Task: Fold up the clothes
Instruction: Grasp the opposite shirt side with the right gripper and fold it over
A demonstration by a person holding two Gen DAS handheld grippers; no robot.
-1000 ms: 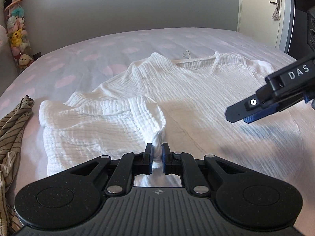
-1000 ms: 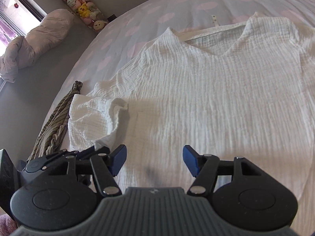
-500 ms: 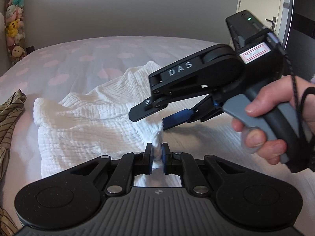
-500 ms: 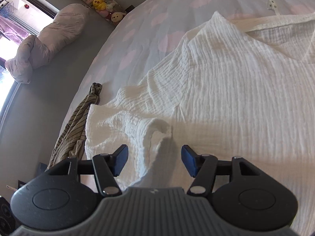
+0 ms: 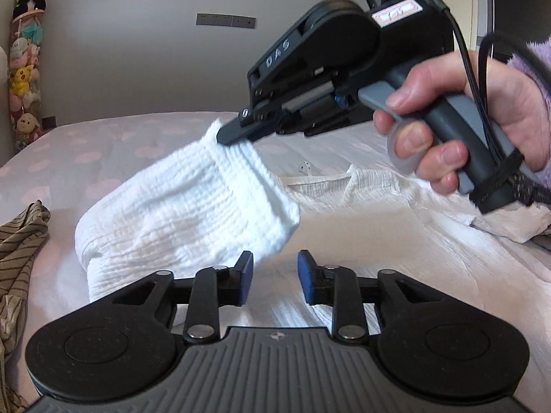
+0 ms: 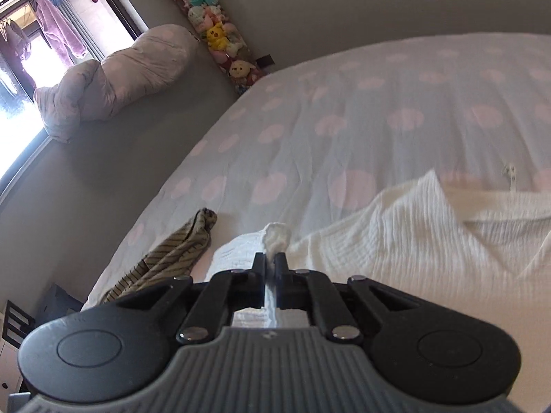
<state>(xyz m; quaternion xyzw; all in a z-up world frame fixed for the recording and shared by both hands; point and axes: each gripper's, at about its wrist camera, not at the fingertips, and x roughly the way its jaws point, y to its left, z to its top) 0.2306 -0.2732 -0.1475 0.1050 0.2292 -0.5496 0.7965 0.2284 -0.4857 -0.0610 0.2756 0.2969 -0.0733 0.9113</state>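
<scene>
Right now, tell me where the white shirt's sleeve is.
In the left wrist view, the sleeve hangs lifted at centre-left, its cuff pinched by the right gripper, above the bed beside the striped garment.

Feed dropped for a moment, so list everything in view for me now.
white shirt: one, white, spread on bed, sleeve lifted
striped garment: one, olive-striped, bed's left edge
bed: one, pale with pink dots
duvet bundle: one, pale pink-dotted, near window
plush toys: one stack, mixed colours, against wall
left claw: black, blue pads, opening, nothing between
right claw: black, shut on sleeve
hand: one, holding right claw's handle
</scene>
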